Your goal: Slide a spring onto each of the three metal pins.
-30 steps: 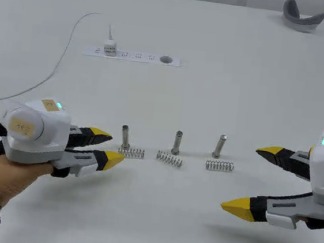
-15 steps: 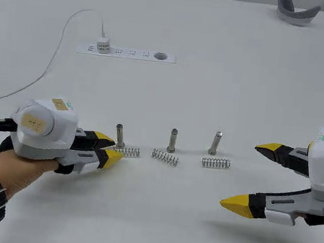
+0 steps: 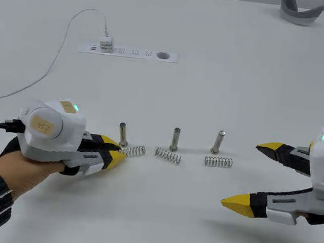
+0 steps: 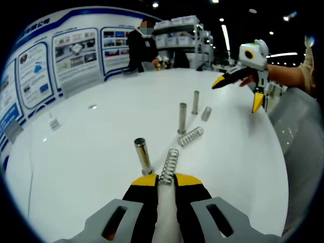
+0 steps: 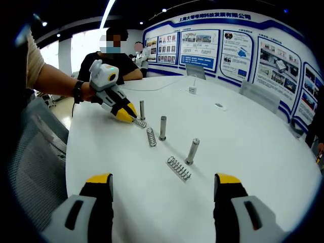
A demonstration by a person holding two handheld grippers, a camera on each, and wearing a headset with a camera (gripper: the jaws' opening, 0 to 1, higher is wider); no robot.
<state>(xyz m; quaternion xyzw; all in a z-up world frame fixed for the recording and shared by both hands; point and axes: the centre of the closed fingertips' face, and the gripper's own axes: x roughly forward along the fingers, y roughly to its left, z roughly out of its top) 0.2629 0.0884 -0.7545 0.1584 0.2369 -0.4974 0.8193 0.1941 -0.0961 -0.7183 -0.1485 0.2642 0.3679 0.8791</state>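
Three metal pins stand in a row on the white table: left pin (image 3: 123,135), middle pin (image 3: 176,139), right pin (image 3: 218,141). A spring lies in front of each. My left gripper (image 3: 115,151) is shut on the near end of the left spring (image 3: 134,150), which sits pinched between the yellow tips (image 4: 166,179) beside the left pin (image 4: 143,156). The middle spring (image 3: 168,155) and right spring (image 3: 218,161) lie free. My right gripper (image 3: 255,176) hovers wide open to the right of the row, holding nothing (image 5: 163,179); the right spring (image 5: 178,168) and right pin (image 5: 192,150) lie ahead of it.
A white power strip (image 3: 128,52) with a plugged charger (image 3: 106,44) and its cable (image 3: 58,58) lies at the back. A grey curved object (image 3: 301,11) sits at the far right corner. A mesh chair (image 5: 35,152) stands by the table edge, and people sit at the far side.
My left gripper has moved right to the left spring and its jaws have come together on the spring's end, which now lies slightly tilted. The right gripper has barely moved.
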